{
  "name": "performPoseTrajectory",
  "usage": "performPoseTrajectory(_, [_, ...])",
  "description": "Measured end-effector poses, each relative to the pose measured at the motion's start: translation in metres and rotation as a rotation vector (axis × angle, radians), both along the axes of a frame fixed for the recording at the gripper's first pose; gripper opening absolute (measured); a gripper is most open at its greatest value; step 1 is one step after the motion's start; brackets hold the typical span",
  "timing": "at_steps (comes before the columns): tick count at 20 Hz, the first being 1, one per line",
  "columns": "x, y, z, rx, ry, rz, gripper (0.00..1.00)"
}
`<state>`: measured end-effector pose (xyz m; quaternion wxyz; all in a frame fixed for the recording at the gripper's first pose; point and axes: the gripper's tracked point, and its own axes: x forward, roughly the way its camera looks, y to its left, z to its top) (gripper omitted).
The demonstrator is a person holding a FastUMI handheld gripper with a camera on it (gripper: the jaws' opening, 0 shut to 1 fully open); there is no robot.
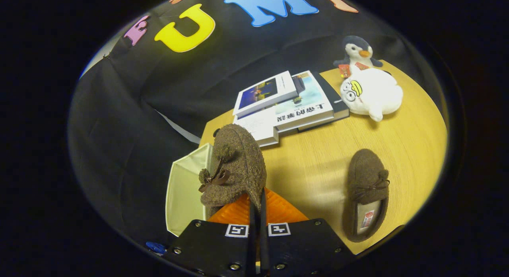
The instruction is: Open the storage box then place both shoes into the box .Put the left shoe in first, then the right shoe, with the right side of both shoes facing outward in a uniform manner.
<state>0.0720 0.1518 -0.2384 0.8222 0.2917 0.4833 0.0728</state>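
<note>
While the table (413, 149) spreads wooden and bare around it, the second shoe (366, 193) lies flat on the tabletop, sole down, opening toward the camera, and serves here as the landmark. Well to the left of this shoe, at the table's edge, stands the box (183, 189), pale and open, its inner wall showing. Beyond the shoe, toward the wall, a stack of books (286, 106) rests fanned. Between the box and the landmark shoe, the held shoe (234, 165) hangs raised above the table, tipped on its side with its bow and pom-poms facing the box, partly over the box's near corner. Beyond and slightly right of the landmark shoe sits a white plush (372, 94), and behind that a smaller penguin plush (358, 50). Left of the landmark shoe, the gripper (257, 213) has its orange fingers (278, 209) drawn nearly together, pinching the held shoe's rim.
</note>
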Motion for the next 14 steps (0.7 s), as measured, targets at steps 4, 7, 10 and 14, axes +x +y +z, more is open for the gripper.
performPoseTrajectory(4, [0.014, 0.045, 0.030, 0.047, -0.043, 0.043, 0.04])
performPoseTrajectory(7, [0.016, 0.084, 0.032, 0.059, -0.049, 0.086, 0.04])
performPoseTrajectory(10, [0.012, 0.121, 0.025, 0.066, -0.034, 0.123, 0.04])
performPoseTrajectory(14, [0.009, 0.158, 0.008, 0.054, -0.012, 0.150, 0.04])
